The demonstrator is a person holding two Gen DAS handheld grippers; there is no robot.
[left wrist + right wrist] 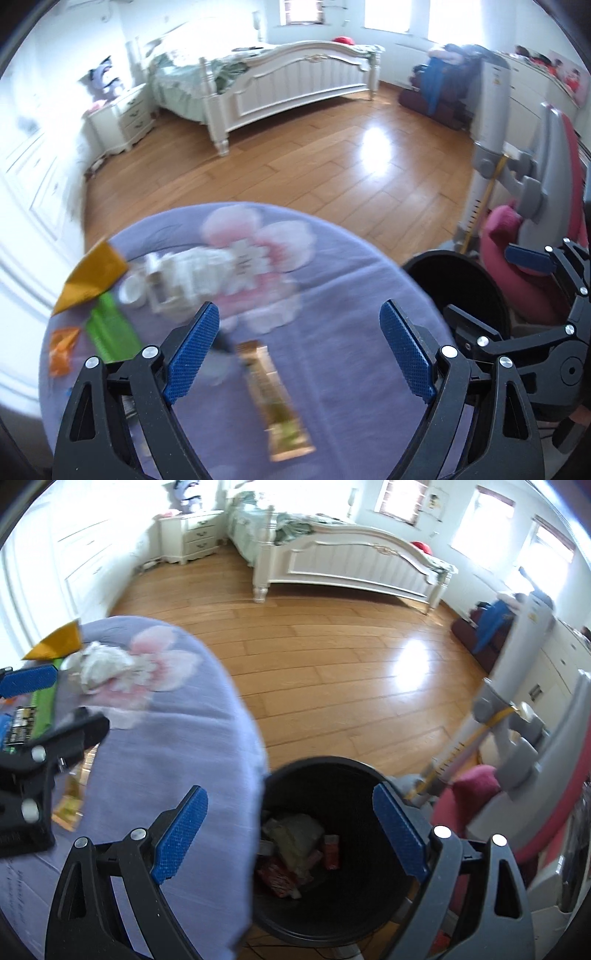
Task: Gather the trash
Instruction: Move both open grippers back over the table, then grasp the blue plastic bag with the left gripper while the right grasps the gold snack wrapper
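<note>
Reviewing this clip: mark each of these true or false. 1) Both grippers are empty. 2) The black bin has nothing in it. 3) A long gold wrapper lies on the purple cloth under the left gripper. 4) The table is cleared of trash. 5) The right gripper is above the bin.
1) True. The left gripper and right gripper both stand open with nothing between the pads.
2) False. The black bin already holds wrappers and crumpled paper.
3) True. The gold wrapper lies on the purple cloth.
4) False. A crumpled tissue, green wrapper and others remain.
5) True.
</note>
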